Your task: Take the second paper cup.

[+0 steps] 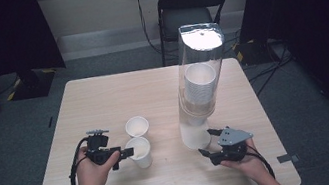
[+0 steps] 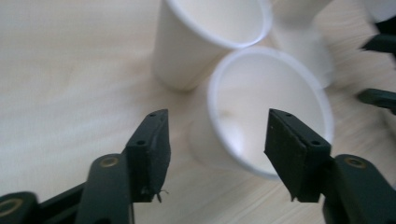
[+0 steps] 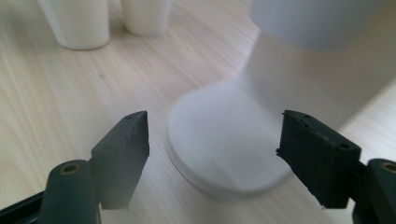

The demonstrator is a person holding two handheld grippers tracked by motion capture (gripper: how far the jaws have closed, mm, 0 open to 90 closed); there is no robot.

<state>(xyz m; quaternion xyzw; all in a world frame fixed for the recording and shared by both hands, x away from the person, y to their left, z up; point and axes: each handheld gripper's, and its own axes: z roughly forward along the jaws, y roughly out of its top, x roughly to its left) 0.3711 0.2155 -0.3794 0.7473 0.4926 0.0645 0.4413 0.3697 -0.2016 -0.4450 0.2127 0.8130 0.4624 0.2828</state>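
**Both grippers open at the cups and the dispenser**

My left gripper sits at the lower left of the high view, held in the left hand. Its jaws stand apart, holding nothing. In the left gripper view, the near paper cup lies between and just beyond the jaws, its rim facing the camera. I cannot tell whether either jaw touches the cup. In the high view the jaw tips reach the rim of this cup.

A second paper cup stands upright just behind the first, toward the middle of the frame. In the left gripper view it appears at the upper centre, just beside the near cup; I cannot tell whether the two touch.

My right gripper sits at the lower right of the high view, held in the right hand. Its jaws are spread wide and empty. In the right gripper view, the round white base of the cup dispenser lies between and beyond the jaws.

The cup dispenser is a tall clear tube standing upright right of centre on the tabletop. A stack of white cups sits inside it.

A black folding chair stands behind the tabletop at the top centre of the frame.
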